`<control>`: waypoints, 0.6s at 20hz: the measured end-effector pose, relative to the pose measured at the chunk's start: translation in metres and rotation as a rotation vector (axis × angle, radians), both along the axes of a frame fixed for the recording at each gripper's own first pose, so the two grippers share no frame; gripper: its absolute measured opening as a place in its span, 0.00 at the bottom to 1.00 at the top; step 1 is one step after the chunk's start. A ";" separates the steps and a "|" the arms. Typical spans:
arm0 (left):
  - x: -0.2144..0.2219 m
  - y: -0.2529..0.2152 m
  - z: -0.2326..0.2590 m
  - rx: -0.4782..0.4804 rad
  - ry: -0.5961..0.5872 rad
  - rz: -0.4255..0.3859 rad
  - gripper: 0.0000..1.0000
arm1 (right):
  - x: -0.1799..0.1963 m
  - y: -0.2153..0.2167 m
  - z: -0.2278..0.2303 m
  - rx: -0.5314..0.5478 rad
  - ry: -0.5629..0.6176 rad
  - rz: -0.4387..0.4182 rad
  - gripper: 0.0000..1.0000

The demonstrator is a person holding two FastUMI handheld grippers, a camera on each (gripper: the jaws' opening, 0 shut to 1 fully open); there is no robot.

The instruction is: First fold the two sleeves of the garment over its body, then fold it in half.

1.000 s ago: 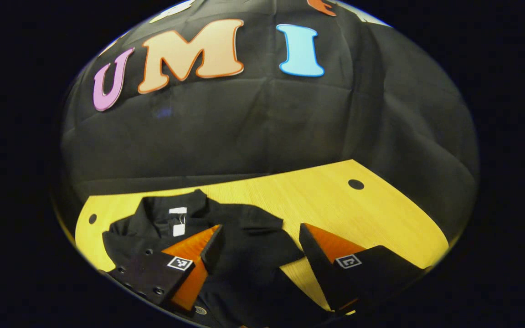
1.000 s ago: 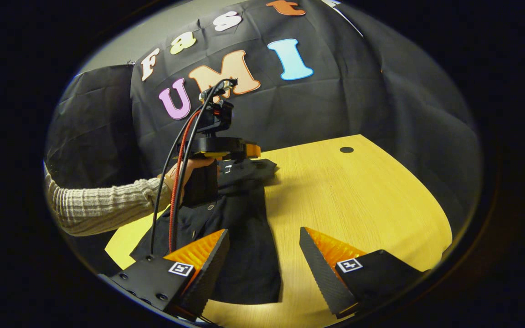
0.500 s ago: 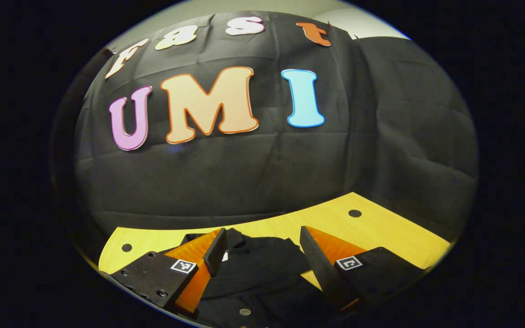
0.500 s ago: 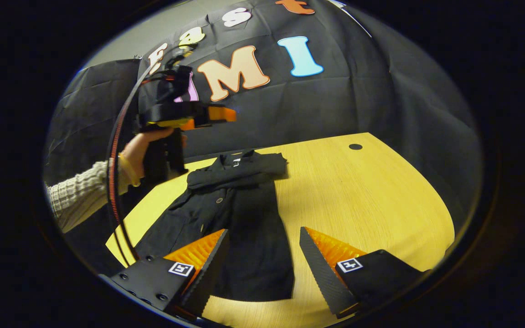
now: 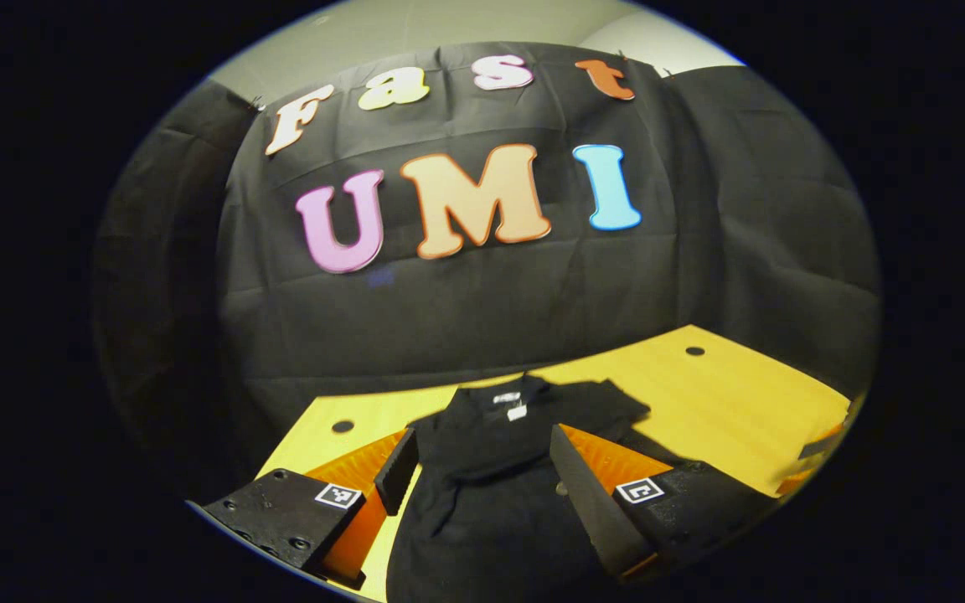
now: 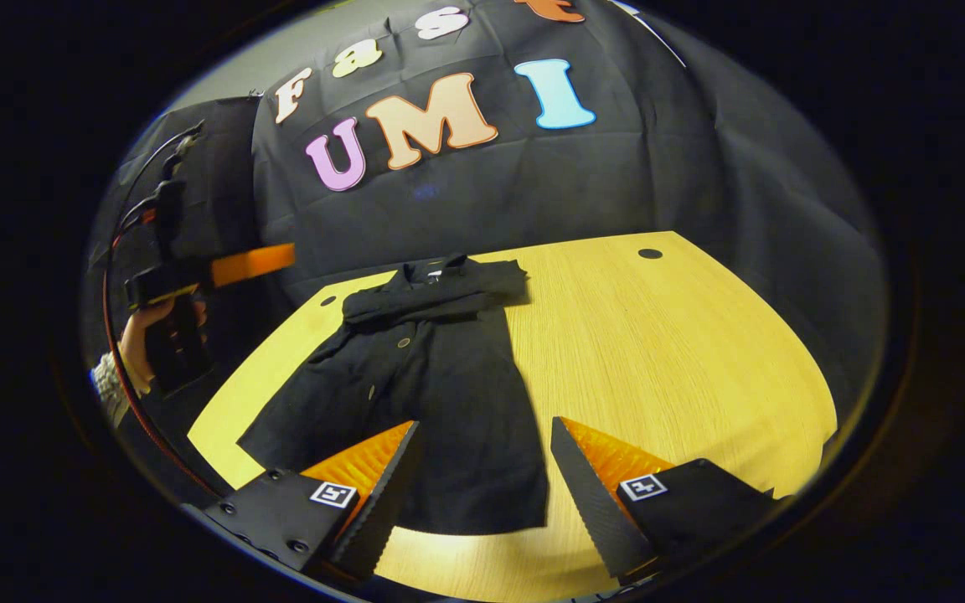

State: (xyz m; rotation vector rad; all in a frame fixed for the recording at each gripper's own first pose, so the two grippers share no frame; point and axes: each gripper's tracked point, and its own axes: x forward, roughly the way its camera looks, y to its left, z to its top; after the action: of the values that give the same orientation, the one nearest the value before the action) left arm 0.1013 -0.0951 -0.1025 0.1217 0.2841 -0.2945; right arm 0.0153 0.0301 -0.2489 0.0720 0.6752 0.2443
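**Both sleeves over the body, half-fold to come**

Now I hold my left tongs (image 5: pixel 474 481) off the table's left edge, above the near part of the black garment (image 5: pixel 499 469), jaws spread wide with nothing between them. In the right gripper view my hand (image 6: pixel 143 339) carries them well apart from the cloth, out at the left side.

My right tongs (image 6: pixel 482 469) hover over the near hem, also wide open and empty, one finger over the cloth and the other over bare wood.

The garment (image 6: pixel 432 377) lies flat on the yellow table (image 6: pixel 658 352), collar at the far end, hem near me, sitting left of the table's middle. Both sleeves look folded across the chest, forming a thick band just below the collar; that, I judge, is why neither pair grips anything. The sleeve step seems done.

I reckon the tongs stand at the near end because the half-fold starts there: each pair takes a hem corner and carries it to the collar. The near left corner flares outward, so it may need squaring first.

No boxes, baskets or other holders are on the table.
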 end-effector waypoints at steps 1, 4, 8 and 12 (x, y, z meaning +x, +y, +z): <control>-0.014 0.012 -0.015 -0.009 0.041 0.019 0.94 | -0.003 0.000 -0.004 -0.018 0.003 0.000 0.98; -0.052 0.048 -0.054 -0.004 0.133 0.087 0.94 | -0.008 0.004 -0.019 -0.048 0.030 0.009 0.98; -0.096 0.079 -0.090 -0.009 0.224 0.136 0.95 | -0.024 0.011 -0.042 -0.068 0.080 0.006 0.98; -0.142 0.099 -0.134 0.011 0.344 0.165 0.95 | -0.038 0.014 -0.063 -0.087 0.122 -0.017 0.93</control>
State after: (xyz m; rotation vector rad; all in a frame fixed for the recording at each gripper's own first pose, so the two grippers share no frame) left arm -0.0409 0.0037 -0.2362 0.0572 0.6336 -0.1480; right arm -0.0230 0.0441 -0.3116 0.0097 0.8051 0.1953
